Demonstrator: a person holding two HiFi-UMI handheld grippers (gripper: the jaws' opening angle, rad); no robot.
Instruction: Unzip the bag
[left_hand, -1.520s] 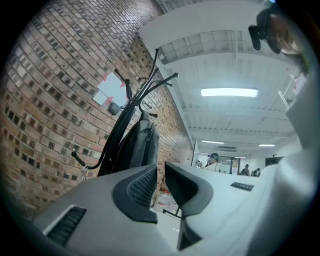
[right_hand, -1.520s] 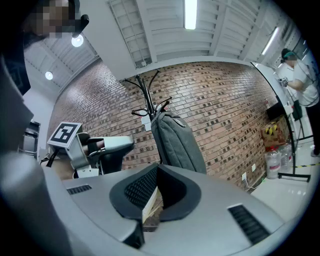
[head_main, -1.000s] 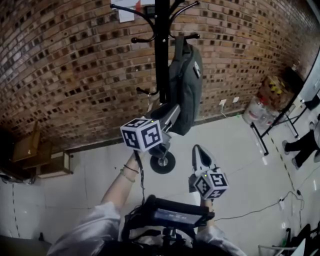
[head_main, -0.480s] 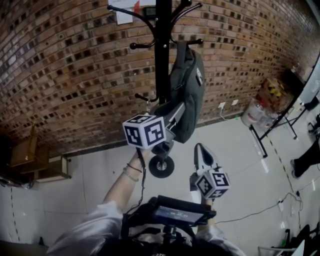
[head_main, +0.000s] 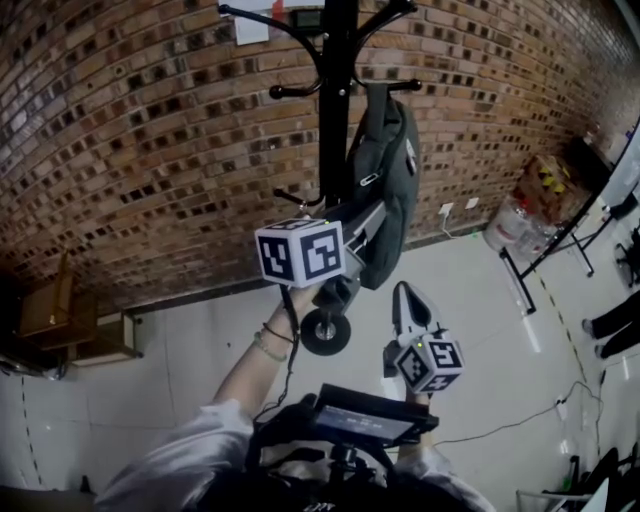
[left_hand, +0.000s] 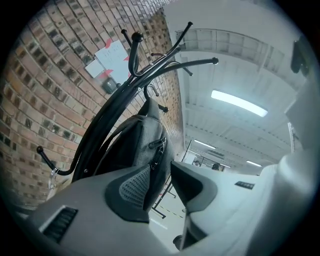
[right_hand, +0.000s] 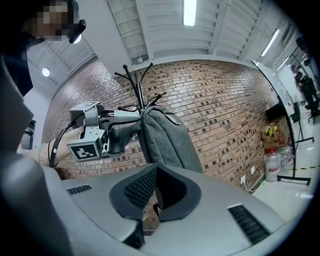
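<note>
Here: grey bag (head_main: 385, 190) hangs on a rack (head_main: 335, 100).
Left tongs (left_hand: 161, 170): open, empty, tips beside the bag's zip pull (left_hand: 157, 145).
Right tongs (right_hand: 155, 170): closed, empty, nearer, right.

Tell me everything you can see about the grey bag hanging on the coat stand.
The bag is dark grey, fabric by the look of it, and long and narrow. It hangs upright by its top strap from a hook of the black coat stand, in front of a brick wall. Dark zip pulls sit along its side. The left gripper is at its lower part with jaws apart; whether they touch the bag cannot be told.
</note>
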